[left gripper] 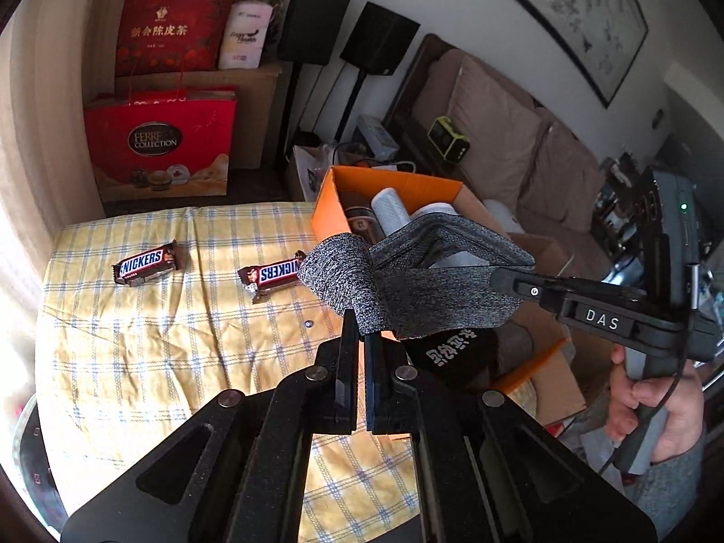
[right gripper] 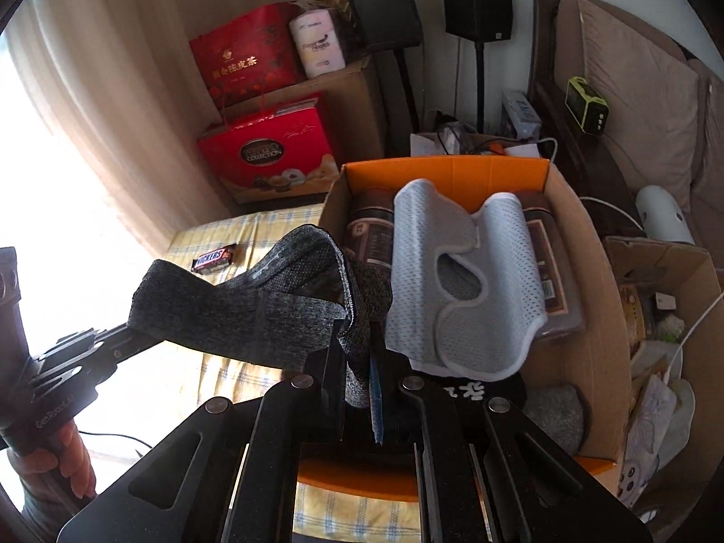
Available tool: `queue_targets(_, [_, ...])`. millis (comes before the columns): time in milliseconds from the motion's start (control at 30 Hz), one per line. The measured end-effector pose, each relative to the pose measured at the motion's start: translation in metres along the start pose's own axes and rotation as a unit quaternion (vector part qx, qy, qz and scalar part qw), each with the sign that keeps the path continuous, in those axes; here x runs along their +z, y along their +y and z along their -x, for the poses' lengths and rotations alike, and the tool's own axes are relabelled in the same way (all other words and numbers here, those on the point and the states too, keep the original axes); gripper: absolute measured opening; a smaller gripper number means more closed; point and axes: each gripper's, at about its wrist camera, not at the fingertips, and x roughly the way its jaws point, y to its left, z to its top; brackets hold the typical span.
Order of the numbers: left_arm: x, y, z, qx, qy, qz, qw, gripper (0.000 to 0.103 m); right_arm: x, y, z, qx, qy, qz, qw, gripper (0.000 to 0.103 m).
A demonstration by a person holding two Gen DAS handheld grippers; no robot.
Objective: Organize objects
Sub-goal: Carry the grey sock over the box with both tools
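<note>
Pinching opposite ends of one grey knitted sleeve (left gripper: 407, 289), both sets of jaws are closed on the fabric: the left gripper (left gripper: 360, 339) clamps its lower edge, and the right gripper (left gripper: 507, 278) reaches in from the right side of the left wrist view to hold the far end. The sleeve hangs stretched between them in the air, over the near side of the cardboard box (right gripper: 583, 271), clear of the yellow checked tablecloth (left gripper: 158, 339).

Judging by that, the step in hand is carrying the sleeve to the box; the next move calls for bringing both grippers over the opening, lowering, and letting go together so the fabric does not drape over the rim.

Inside the box lie two dark brown jars (right gripper: 369, 235), a pale blue mesh wrap (right gripper: 461, 280) resting across them, a black item with white lettering (right gripper: 479, 391) and a grey knitted piece (right gripper: 556, 412) in the near corner. Two Snickers bars (left gripper: 145, 264) remain on the table, well apart from the box.
</note>
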Motion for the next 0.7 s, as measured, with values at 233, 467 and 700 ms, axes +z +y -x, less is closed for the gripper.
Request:
queue_targets(233, [-0.011,-0.032,-0.032,-0.016,0.021,-0.004,0.9996,0.002,-0.013,-0.043,0.009,-0.027,-0.003,-0.03,0.999,0.007])
queue_targets(467, [-0.027,-0.065,-0.061,-0.019,0.053,-0.03,0.998,0.002,-0.03,-0.079,0.009,-0.058,0.012,-0.049,0.997,0.007])
queue_targets(700, [-0.042,-0.078,-0.085,-0.011,0.082,-0.045,0.9956,0.002,-0.048,-0.113,-0.002,-0.08,0.026,-0.08,0.993,0.009])
